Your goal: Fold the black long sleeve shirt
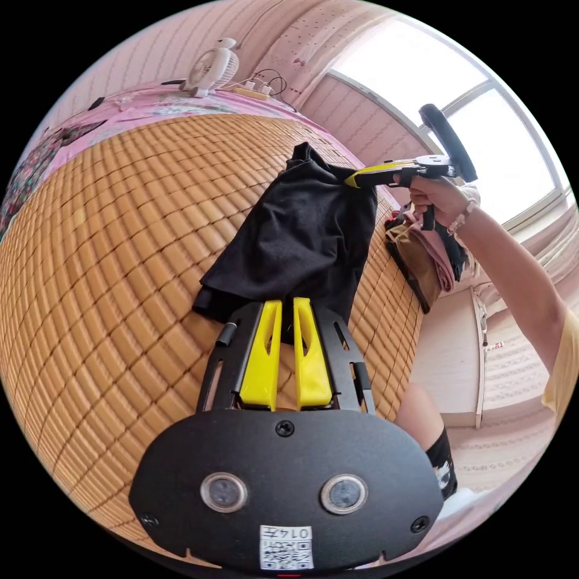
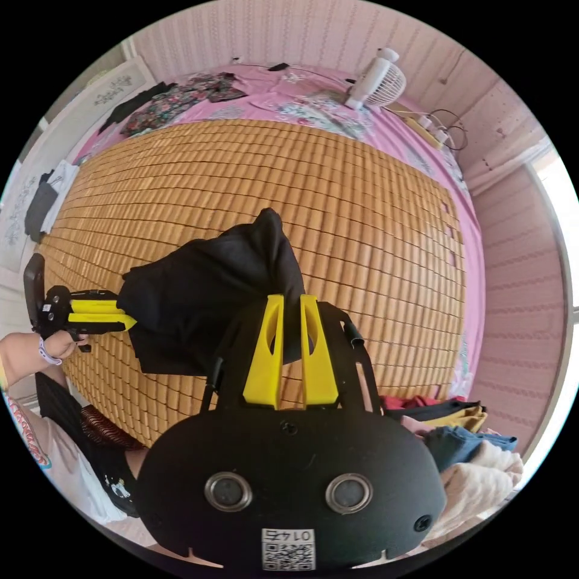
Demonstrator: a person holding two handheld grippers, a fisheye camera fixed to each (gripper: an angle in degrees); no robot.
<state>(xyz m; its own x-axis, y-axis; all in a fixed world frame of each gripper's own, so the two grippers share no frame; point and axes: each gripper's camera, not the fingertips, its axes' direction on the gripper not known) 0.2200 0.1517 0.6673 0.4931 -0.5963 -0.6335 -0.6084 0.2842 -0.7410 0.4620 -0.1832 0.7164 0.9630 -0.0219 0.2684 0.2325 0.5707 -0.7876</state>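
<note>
The black long sleeve shirt hangs bunched between both grippers above a woven bamboo mat. In the left gripper view, my left gripper is shut on the shirt's near edge, its yellow jaws close together. The right gripper, held by a hand, pinches the shirt's far corner. In the right gripper view, the shirt drapes in front of my right gripper, which is shut on its fabric. The left gripper grips the shirt's other end at the left.
The bamboo mat covers a bed with a pink sheet. A white fan and a power strip sit at the far side. A pile of folded clothes lies by the bed's edge. Patterned clothing lies at the far corner.
</note>
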